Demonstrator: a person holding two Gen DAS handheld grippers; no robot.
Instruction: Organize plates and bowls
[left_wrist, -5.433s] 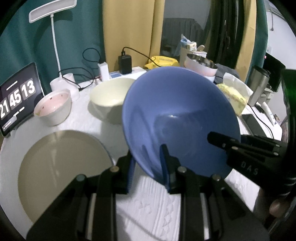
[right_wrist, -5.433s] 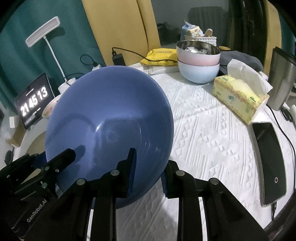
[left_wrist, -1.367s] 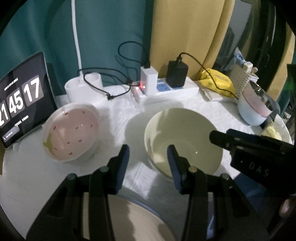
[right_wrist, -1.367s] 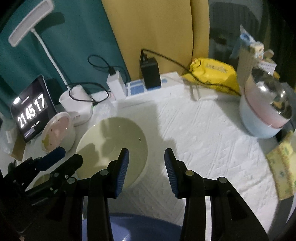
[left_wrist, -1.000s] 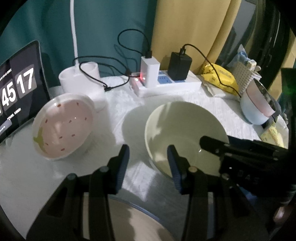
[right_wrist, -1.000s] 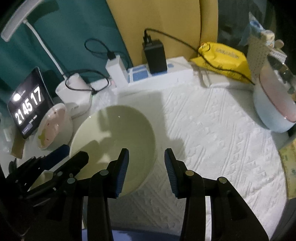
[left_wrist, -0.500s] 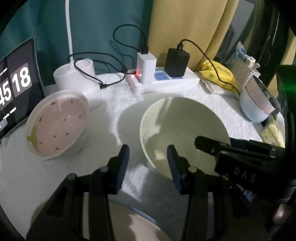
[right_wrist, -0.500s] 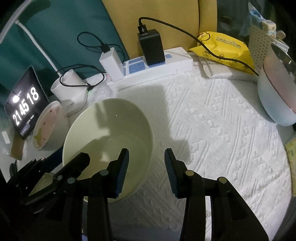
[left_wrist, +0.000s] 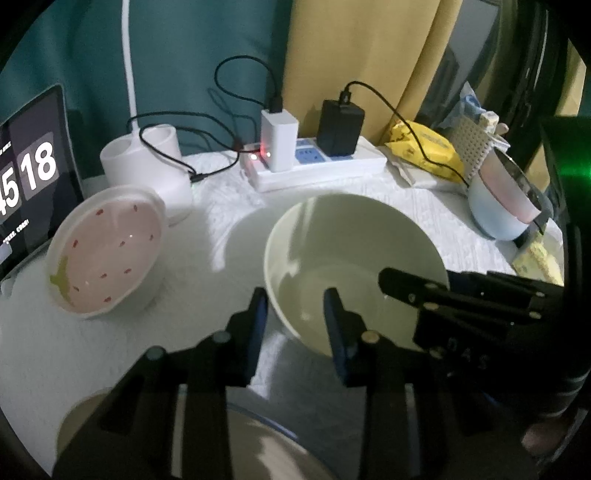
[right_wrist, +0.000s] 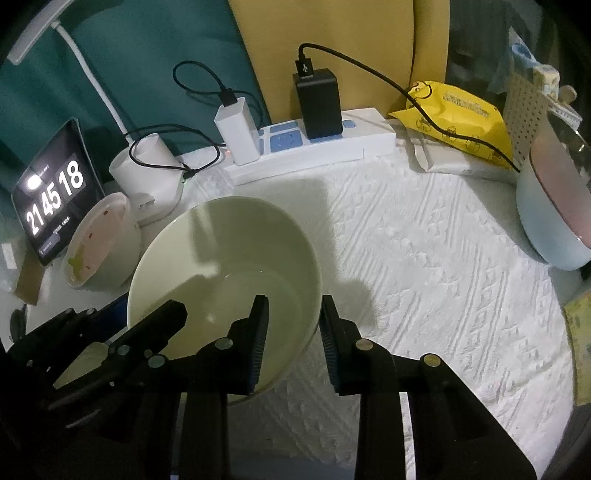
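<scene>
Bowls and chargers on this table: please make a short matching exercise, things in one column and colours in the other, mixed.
Things:
1. large bowl between the two grippers
2. small speckled bowl beside the clock
3. taller charger on the power strip
4. snack packet

Colours:
A. black
B. yellow
C. pale green
D. pink inside

Pairs: 1-C, 2-D, 3-A, 4-B

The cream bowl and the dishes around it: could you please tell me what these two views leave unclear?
- Cream bowl: near rim hidden behind the left gripper and the right gripper; contact cannot be told.
- Plate, left wrist view: blurred, cut off by the bottom edge.
- Stacked bowls, right wrist view: cut off by the right edge.
</scene>
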